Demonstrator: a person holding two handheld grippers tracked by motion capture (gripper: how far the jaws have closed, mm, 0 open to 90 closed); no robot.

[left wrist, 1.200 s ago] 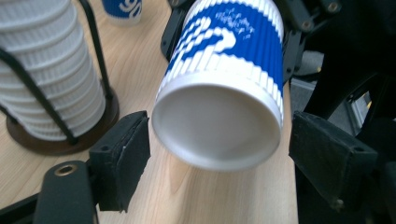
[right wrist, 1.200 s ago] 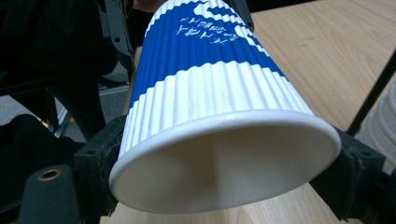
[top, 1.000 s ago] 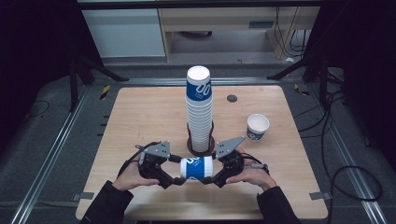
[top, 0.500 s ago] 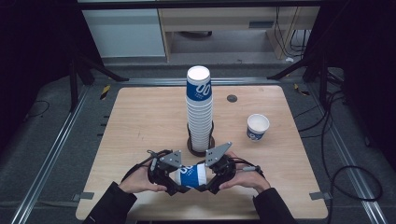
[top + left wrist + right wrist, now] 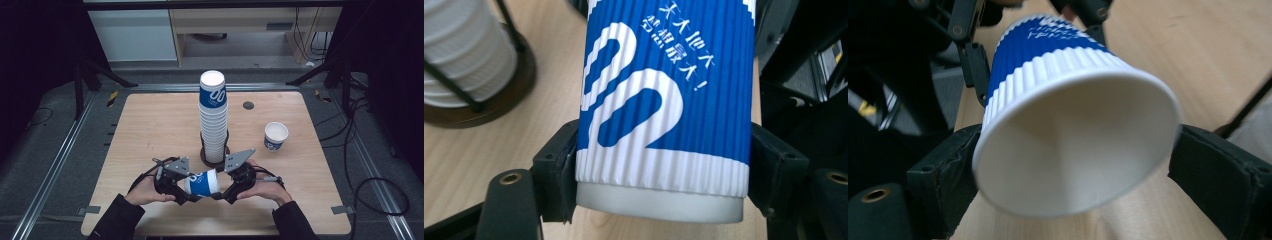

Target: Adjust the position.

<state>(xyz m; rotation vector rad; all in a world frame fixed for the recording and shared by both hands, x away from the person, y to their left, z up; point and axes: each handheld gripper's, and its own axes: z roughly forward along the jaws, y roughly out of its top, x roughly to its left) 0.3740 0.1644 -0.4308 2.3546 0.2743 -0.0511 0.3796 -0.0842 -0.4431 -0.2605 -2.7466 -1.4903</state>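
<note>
I have one blue-and-white paper cup [image 5: 201, 182] lying on its side just in front of the cup stack [image 5: 214, 117], held between both tools above the tabletop [image 5: 150, 130]. My left gripper [image 5: 659, 190] is clamped across the cup's narrow base end, jaws pressed to either side of the ribbed sleeve. My right gripper [image 5: 1075, 170] brackets the open rim; its left pad touches the wall, but on the other side I cannot tell whether the pad bears on the rim or stands just off it.

My worry is crushing. The cup is thin paper with a corrugated blue sleeve and a smooth white rolled lip, a tapered cone that gives easily near the mouth, so too much squeeze at the rim could ovalise it. The taper could also let it slide out of the base-end grip if I pull the tools apart unevenly. The stack stands tall in a dark wire holder [image 5: 215, 155], so a careless swing toward it might topple it. A single upright cup [image 5: 276, 136] sits well right of the stack.
</note>
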